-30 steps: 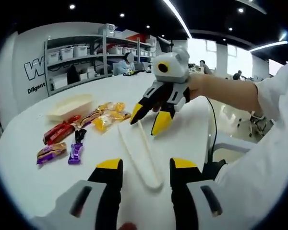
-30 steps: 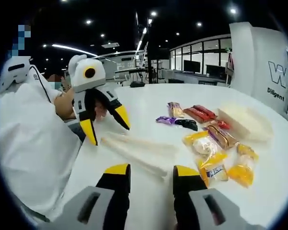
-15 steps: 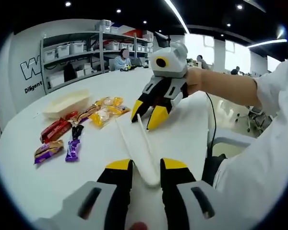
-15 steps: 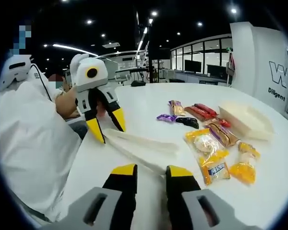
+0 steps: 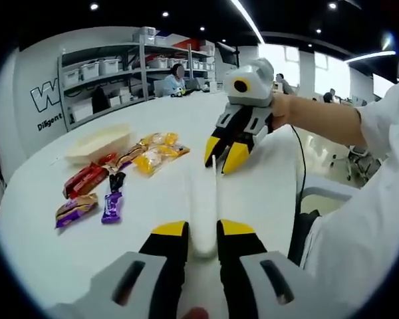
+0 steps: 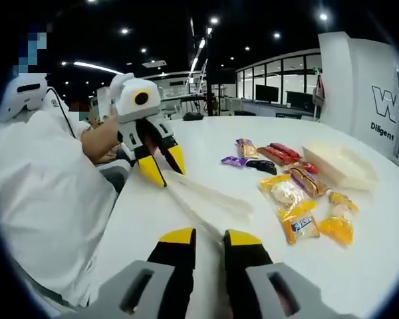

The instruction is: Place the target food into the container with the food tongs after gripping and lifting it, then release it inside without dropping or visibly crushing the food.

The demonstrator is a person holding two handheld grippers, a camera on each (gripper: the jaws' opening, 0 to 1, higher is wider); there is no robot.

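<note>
White food tongs (image 5: 205, 206) lie on the white table (image 5: 46, 252), running from my left gripper to my right one. My left gripper (image 5: 203, 230) is shut on their hinged end; in the right gripper view it (image 6: 165, 166) pinches that end. My right gripper (image 6: 211, 237) is shut on one tong arm (image 6: 206, 216), while the other arm (image 6: 236, 203) splays free beside it. In the left gripper view the right gripper (image 5: 225, 154) sits over the tong tips. Several wrapped snacks, yellow (image 5: 154, 154), red (image 5: 85, 178) and purple (image 5: 111, 206), lie left of the tongs. A cream tray (image 5: 96, 142) stands behind them.
In the right gripper view the yellow packets (image 6: 296, 216) and the tray (image 6: 340, 166) lie to the right. A person's white sleeve (image 6: 46, 212) fills the left side; the table edge runs below it. Shelves with bins (image 5: 106, 73) stand beyond the table.
Both pairs of jaws have narrowed from wide open onto the tongs. The tong arms have drawn closer together. The right gripper has shifted a little along the table.
</note>
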